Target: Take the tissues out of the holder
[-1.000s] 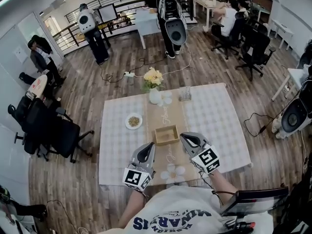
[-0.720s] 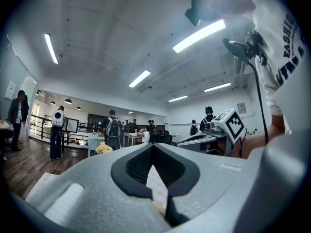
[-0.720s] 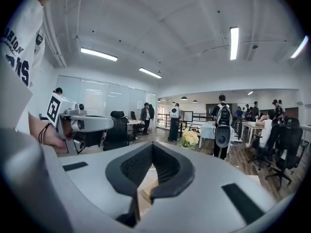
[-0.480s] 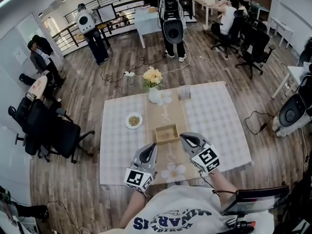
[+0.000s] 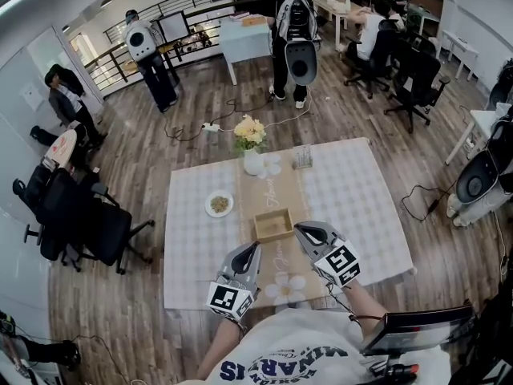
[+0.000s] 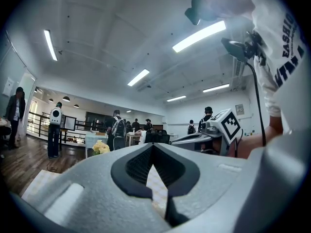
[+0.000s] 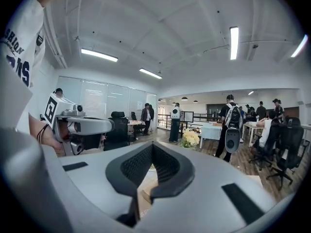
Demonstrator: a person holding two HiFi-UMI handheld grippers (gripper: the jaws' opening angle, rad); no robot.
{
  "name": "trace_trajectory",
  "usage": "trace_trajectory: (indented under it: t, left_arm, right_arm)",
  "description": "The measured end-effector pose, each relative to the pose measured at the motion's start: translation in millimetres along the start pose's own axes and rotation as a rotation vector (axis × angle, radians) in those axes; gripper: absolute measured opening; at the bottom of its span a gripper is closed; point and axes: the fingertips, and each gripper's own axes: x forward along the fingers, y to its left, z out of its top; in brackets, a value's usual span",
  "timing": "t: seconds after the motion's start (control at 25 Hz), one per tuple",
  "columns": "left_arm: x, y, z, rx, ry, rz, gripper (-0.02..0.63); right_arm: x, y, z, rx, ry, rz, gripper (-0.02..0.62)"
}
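Holder [image 5: 302, 157]: far end of burlap runner [image 5: 275, 191], just beside flower vase [image 5: 252, 160].
In the way: wooden box [image 5: 274, 224], mid-runner.
Side: food plate [image 5: 219, 204].
Left gripper [image 5: 255, 247]: closed, empty.
Right gripper [image 5: 298, 228]: closed, empty, near box.

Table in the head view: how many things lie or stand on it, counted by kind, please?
Vase with yellow flowers: 1
Small plate: 1
Wooden box: 1
Clear holder: 1
White flower-shaped mats: 2
Table runner: 1
Total: 7
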Motion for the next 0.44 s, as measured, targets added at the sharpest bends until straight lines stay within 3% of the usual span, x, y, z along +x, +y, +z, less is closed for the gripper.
trace_trajectory:
  t: [0.44]
  left_arm:
    - [5.8,8.3,8.5,-0.001,0.000,0.000,-0.002]
  right_arm:
    - [4.9,-6.6,8.8,0.006,0.002,-0.004,0.006]
